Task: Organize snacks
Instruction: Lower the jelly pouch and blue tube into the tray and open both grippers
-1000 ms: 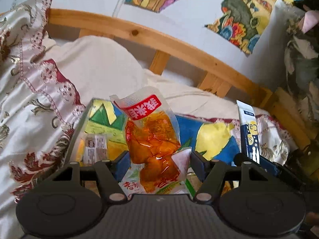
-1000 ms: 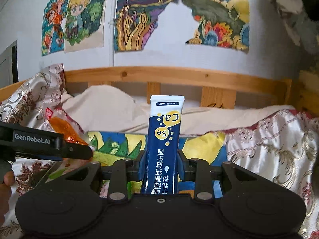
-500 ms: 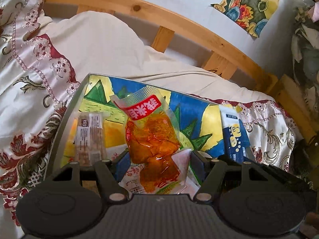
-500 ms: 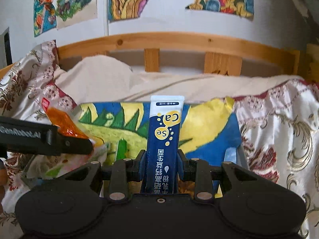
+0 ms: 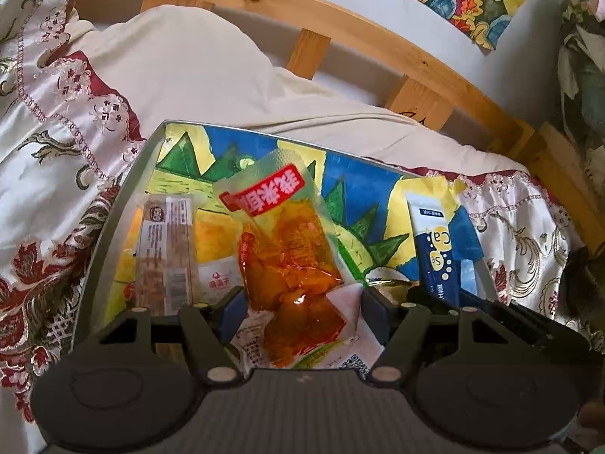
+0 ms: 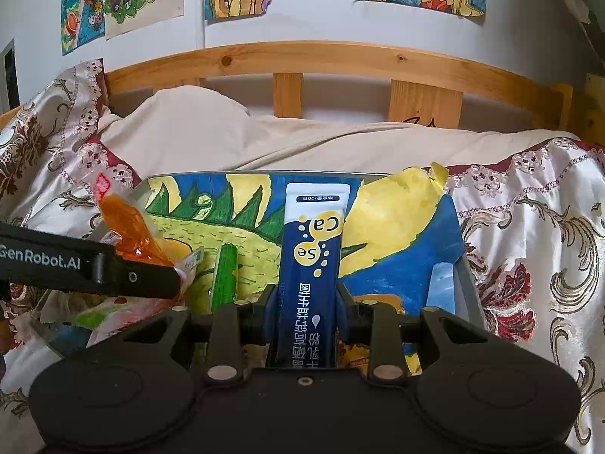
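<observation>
**2 packets held over the tray, neither set down**

On a bed with a wooden rail [image 6: 325,55], patterned satin bedding [image 5: 45,174] and a cream blanket [image 6: 211,132]; painted pictures on the wall behind. A shallow grey tray [image 5: 124,189] lined with a bright painted sheet, resting on the bedding.

Already in the tray: a brownish bar packet [image 5: 166,253] at its left side, a green stick [image 6: 225,276], a few flat wrappers underneath. Partly done, by the look of it.

Left gripper [image 5: 298,312]: jaws at a middling spread, clamped on a clear pouch of orange pieces [image 5: 287,265], red label at the far end, above the tray's middle. Right gripper [image 6: 306,317]: jaws narrow, gripping a slim navy-and-white sachet [image 6: 312,249] marked "Ca" and "Se", upright over the tray's right half.

Left to do: placing both.
</observation>
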Motion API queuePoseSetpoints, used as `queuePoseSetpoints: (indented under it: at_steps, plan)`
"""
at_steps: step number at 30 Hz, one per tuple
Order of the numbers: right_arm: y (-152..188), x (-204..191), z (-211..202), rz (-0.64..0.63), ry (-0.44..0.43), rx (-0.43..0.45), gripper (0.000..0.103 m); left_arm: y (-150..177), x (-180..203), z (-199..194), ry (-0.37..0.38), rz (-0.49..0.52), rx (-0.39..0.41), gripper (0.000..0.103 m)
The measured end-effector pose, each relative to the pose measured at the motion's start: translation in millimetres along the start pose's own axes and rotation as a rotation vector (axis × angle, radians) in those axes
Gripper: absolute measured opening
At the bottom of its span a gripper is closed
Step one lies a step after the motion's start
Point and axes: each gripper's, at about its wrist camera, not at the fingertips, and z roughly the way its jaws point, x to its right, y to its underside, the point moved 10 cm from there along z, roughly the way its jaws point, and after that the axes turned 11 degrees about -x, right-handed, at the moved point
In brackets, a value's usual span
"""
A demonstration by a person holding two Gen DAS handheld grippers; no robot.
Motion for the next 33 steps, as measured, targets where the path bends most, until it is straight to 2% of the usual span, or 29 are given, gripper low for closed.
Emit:
queuePoseSetpoints:
  at_steps: [18,26,28,33]
  plan:
    - [7.6,1.9,7.7,-0.004,0.005,-0.029,0.035,2.6,0.2,4.1,-0.024,0.029,-0.017,0.074]
    - [8.3,1.7,6.9,-0.004,0.005,-0.027,0.038,3.2,1.8,4.0,-0.044,0.053,-0.029,0.085]
    - [8.6,0.9,5.8,-0.009,0.007,-0.026,0.04,4.2,3.6,3.7,-0.057,0.066,-0.033,0.086]
    - [8.2,2.6,-2.1,-0.007,0.019,-0.015,0.051,5.5,3.8,-4.8,-0.033,0.044,-0.034,0.088]
